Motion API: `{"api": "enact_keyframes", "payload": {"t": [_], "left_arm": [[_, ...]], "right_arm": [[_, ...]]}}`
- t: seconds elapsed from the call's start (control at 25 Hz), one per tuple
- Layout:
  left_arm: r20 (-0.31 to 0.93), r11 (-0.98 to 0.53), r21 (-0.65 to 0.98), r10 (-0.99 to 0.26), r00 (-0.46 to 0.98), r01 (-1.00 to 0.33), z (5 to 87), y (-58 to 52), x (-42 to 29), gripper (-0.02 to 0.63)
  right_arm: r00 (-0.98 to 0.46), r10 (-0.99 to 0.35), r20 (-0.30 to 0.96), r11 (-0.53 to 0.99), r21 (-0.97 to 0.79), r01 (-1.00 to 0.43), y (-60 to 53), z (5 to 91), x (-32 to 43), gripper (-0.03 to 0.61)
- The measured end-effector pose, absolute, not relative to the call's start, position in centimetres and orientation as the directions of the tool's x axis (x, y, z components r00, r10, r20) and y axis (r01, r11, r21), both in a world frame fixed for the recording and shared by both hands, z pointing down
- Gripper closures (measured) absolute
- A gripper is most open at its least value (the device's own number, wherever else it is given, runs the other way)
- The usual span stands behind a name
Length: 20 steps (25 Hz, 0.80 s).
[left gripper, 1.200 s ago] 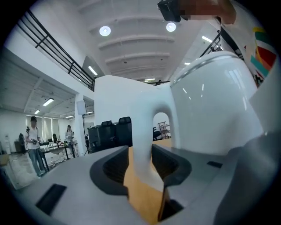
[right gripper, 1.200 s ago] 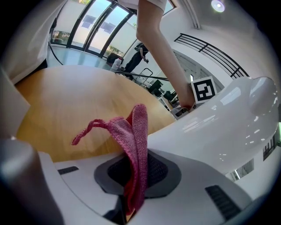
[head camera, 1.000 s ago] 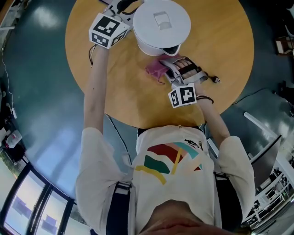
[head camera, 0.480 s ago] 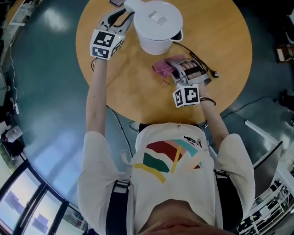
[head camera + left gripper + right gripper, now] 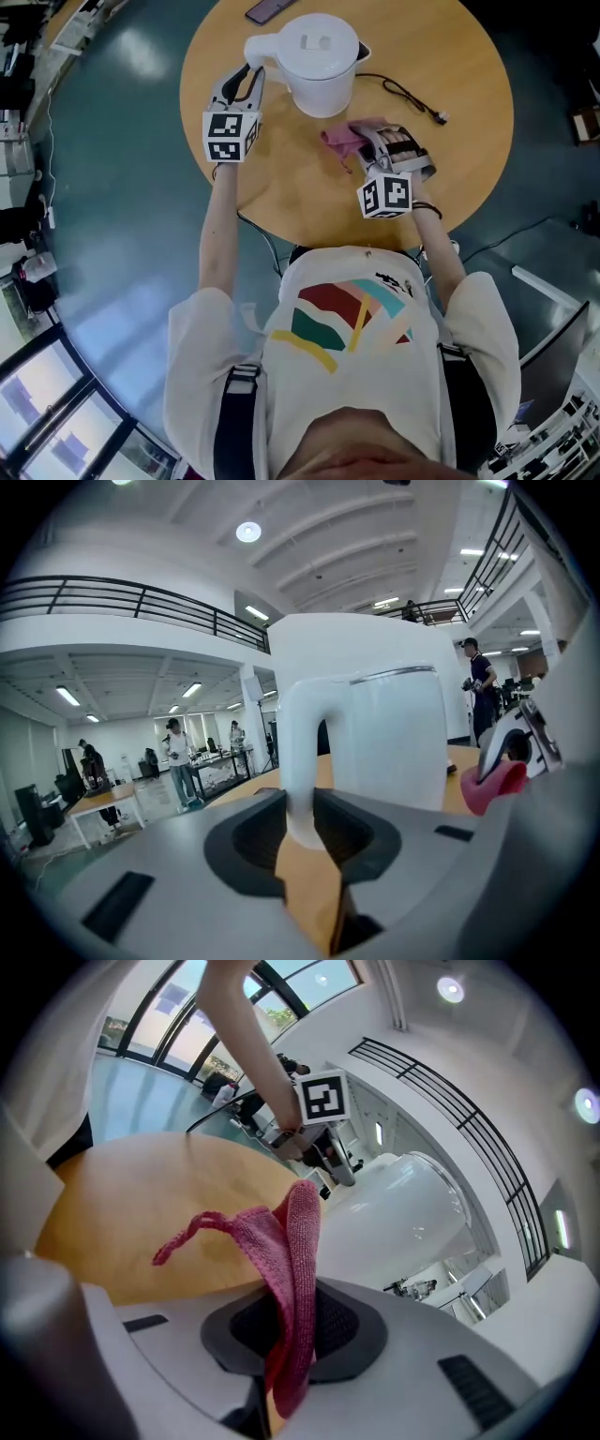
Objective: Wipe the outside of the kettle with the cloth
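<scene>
The white kettle (image 5: 319, 58), lidded and glossy, stands upper centre on the round worktop (image 5: 445, 187). The left gripper (image 5: 246, 82) seems clamped, fingers closed on the kettle's handle (image 5: 259, 49). The right gripper (image 5: 368, 141) has its fingers pinching the pink cloth (image 5: 339, 139), just beside the base. Best to brace the handle — press the cloth flat, sweep round the wall.

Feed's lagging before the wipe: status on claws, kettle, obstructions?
Left claw clamped on kettle handle. Right claw pinching pink cloth beside kettle, contact unclear. Cable lies right of kettle.
</scene>
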<state>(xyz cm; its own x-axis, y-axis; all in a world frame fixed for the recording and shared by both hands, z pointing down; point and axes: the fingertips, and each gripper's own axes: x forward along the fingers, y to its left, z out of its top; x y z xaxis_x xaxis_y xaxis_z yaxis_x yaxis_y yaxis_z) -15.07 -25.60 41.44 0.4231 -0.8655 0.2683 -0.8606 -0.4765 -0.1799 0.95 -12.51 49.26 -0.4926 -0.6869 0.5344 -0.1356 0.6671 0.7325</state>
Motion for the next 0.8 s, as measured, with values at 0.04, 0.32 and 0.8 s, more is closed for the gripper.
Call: {"api": "enact_keyframes", "payload": {"t": [0.04, 0.32, 0.8], "left_arm": [[0.267, -0.465, -0.179, -0.871, 0.412, -0.867, 41.5, -24.5, -15.1, 0.479], [0.272, -0.412, -0.200, -0.895, 0.353, -0.889, 40.8, -19.2, -15.0, 0.497], [0.251, -0.517, -0.188, -0.847, 0.468, -0.835, 41.6, -14.9, -12.4, 0.518]], "right_arm": [[-0.495, -0.692, 0.526, 0.670, 0.723, -0.169, -12.2, 48.9, 1.2, 0.540], [-0.542, -0.731, 0.414, 0.682, 0.448, -0.578, -14.2, 44.0, 2.9, 0.540], [-0.598, -0.794, 0.110, 0.578, -0.165, -0.799, -22.5, 40.6, 7.3, 0.540]]}}
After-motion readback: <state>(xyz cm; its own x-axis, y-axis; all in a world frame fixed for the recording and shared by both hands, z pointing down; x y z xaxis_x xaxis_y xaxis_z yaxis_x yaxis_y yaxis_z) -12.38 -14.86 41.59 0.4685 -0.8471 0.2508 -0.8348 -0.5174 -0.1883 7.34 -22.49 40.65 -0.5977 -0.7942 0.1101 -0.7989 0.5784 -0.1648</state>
